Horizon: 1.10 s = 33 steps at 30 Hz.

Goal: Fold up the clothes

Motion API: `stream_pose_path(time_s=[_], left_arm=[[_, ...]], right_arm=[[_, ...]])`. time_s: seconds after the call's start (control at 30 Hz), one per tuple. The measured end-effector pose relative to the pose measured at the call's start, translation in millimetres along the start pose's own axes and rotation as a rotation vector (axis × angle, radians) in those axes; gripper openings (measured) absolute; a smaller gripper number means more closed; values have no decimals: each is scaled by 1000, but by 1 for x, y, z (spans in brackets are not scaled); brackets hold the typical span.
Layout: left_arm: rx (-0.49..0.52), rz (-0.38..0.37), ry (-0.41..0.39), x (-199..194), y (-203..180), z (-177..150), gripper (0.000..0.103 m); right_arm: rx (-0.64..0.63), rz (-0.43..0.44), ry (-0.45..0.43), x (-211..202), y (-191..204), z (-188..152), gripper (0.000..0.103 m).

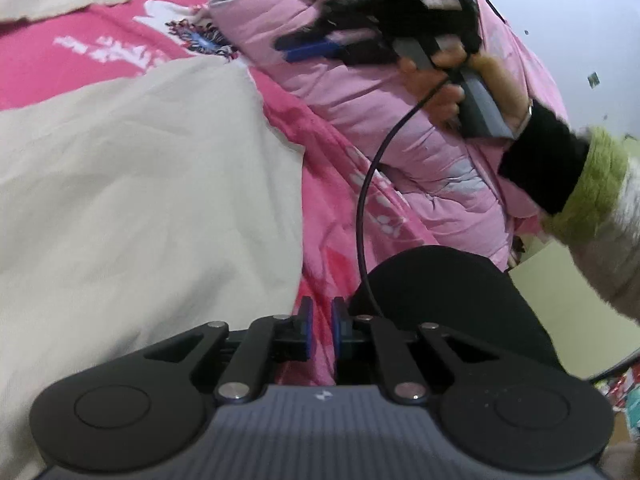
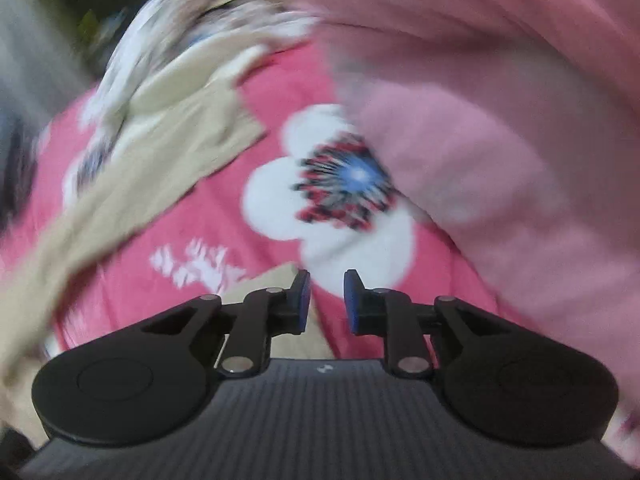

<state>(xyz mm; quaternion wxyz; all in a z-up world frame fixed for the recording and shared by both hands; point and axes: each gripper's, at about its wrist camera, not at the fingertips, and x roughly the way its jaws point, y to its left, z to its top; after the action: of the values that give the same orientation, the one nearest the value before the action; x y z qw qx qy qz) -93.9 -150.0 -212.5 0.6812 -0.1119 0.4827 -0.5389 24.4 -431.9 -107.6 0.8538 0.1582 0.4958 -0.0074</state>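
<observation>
Pink bedding with white flowers (image 2: 332, 208) covered the work surface in both views; no container showed in either.

Near the lens in the left wrist view, the left gripper (image 1: 321, 326) sat at bottom centre, its blue pads a narrow gap apart with nothing between them, only pink sheet (image 1: 320, 184) showing through. Just right of it rose a rounded black shape (image 1: 452, 300) that I could not identify. The beige garment (image 1: 132, 184) filled the left half of that frame, its right edge running down to just left of the fingers; a second beige piece lay at the far upper left. Farther off, at upper right, a hand (image 1: 472, 76) in a black cuff and green fleecy sleeve (image 1: 592, 188) gripped the right gripper (image 1: 288, 46) by its handle, held up in front of a pink quilt (image 1: 360, 92), a dark cable (image 1: 372, 184) drooping from it. Its blue fingers lay close together there.

Only the right wrist view, heavily blurred, showed those fingers from behind: right gripper (image 2: 326, 300) parted with a clear gap, empty. Beige cloth (image 2: 160, 160) crossed the left of that frame, and a corner sat just behind the left finger. Pink quilt (image 2: 500, 120) crowded the right side, leaving open sheet only down the middle.
</observation>
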Motion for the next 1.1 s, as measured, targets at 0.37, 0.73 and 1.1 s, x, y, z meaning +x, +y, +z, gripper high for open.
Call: stream_pose_path(time_s=[0.37,0.73,1.1], left_arm=[[-38,-9,-75,-53,-2,-5,31],[33,376,-372,-193,-27,-29,41],[-370,718,-222,-342,-29,-168,53]], right_arm=[[509,180,180,8,-72,-81,34],[710,188,136,11,-77,-110,34],[637,214,-18,-1,-69,-123,3]])
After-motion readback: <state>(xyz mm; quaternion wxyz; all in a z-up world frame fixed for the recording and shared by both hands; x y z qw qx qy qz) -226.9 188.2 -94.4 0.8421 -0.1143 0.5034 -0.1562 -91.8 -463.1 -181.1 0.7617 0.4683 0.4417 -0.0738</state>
